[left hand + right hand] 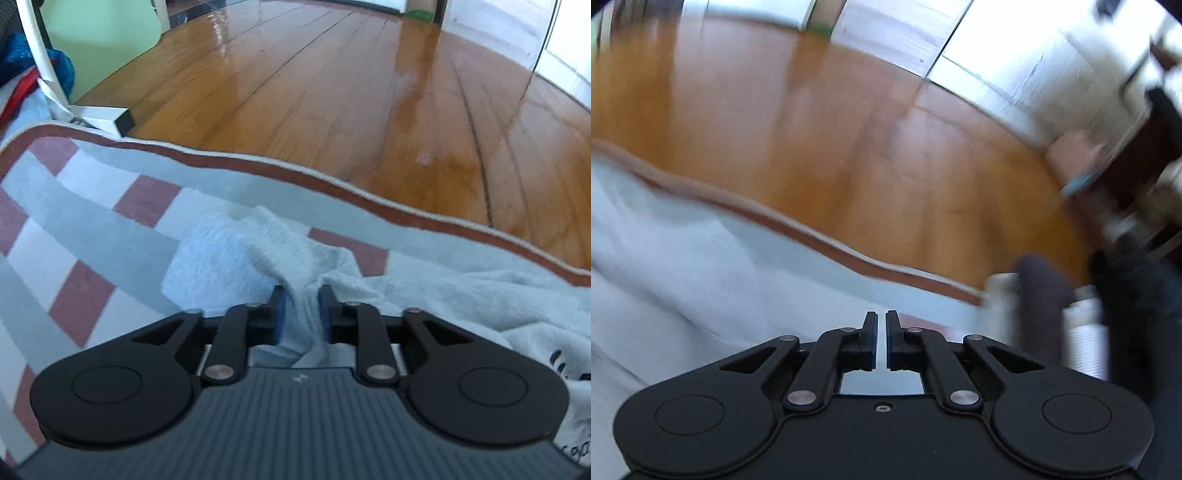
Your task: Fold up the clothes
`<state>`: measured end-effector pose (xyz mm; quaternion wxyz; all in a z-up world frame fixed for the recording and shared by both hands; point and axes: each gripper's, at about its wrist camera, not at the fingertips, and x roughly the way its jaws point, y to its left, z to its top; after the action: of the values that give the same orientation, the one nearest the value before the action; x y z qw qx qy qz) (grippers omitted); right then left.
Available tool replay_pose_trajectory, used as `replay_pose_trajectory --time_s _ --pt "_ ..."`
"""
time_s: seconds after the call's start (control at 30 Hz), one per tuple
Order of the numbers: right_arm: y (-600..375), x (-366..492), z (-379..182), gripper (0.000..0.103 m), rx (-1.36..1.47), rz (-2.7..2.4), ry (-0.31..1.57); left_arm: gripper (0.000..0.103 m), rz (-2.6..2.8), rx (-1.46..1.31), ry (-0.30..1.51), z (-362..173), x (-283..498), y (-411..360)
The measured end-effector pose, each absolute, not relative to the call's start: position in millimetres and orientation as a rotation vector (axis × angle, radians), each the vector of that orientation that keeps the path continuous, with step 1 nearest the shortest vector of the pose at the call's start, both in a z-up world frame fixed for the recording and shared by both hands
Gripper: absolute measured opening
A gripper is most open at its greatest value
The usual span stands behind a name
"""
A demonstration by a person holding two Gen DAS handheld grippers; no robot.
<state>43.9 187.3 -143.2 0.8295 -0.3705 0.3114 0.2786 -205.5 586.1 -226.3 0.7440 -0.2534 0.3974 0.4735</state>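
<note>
Left tongs [302, 295]: jaws narrow, blue pads pinching a bunched fold of the pale grey knitted garment [236, 254]. The fabric rises between the fingers and is pressed on both sides. The rest of the garment spreads to the right of these tongs and below them, with dark printed lettering [569, 373] at the far right edge. The garment lies on a rug checked in grey, white and dull red with a brown border [92, 184], which stretches left of and ahead of the tongs.

Beyond the rug's border, ahead of the tongs: a glossy orange-brown plank floor [332, 92]. Far left and ahead: a white tubular frame [37, 55], with blue and red cloth [22, 62] behind it.

Right tongs [881, 314]: jaws almost together, only a thin slit between the pads, nothing visibly caught there. View heavily blurred. Pale fabric lies left of these tongs, rug border ahead, the plank floor beyond. Right of the tongs: dark and white shapes [1082, 317], too smeared to identify.
</note>
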Motion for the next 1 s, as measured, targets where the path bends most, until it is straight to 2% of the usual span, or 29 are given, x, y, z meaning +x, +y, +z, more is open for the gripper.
replay_pose_trajectory --time_s 0.07,0.13,0.2,0.27,0.33,0.37,0.4,0.5,0.73,0.93,1.0 --pt "183.8 43.4 -140.5 0.004 -0.758 0.644 0.659 0.035 1.055 -0.556 0.881 -226.1 -208.1 585.5" --pt "176.2 49.3 -129.1 0.014 -0.665 0.744 0.690 0.044 1.065 -0.575 0.874 -224.8 -211.6 584.9" --pt "183.0 48.9 -123.0 0.057 -0.595 0.825 0.735 0.047 1.069 -0.595 0.865 -223.9 -214.7 584.2" --pt "190.3 47.3 -125.5 0.061 -0.544 0.933 0.790 0.046 1.020 -0.627 0.833 -222.0 -217.1 582.8" --pt "193.8 46.4 -133.2 0.071 -0.504 1.052 0.845 0.043 0.956 -0.608 0.787 -213.5 -216.5 576.9" --pt "195.0 45.7 -140.0 0.082 -0.500 1.098 0.850 0.043 0.938 -0.566 0.767 -206.4 -214.0 571.2" --pt "198.0 45.3 -148.0 0.086 -0.515 1.112 0.846 0.044 0.925 -0.526 0.747 -199.5 -211.4 565.5" --pt "212.7 53.5 -171.2 0.086 -0.542 1.098 0.896 0.046 0.881 -0.494 0.679 -189.3 -206.3 557.0" --pt "226.6 97.2 -199.3 0.088 -0.130 1.075 1.217 0.052 0.815 -0.590 0.714 -220.0 -188.3 568.1" --pt "234.2 57.4 -190.7 0.086 -0.351 1.097 1.036 0.055 0.809 -0.592 0.759 -231.6 -178.3 566.1" --pt "233.4 40.0 -186.8 0.055 -0.446 1.177 0.926 0.055 0.810 -0.564 0.769 -231.1 -175.7 562.2"
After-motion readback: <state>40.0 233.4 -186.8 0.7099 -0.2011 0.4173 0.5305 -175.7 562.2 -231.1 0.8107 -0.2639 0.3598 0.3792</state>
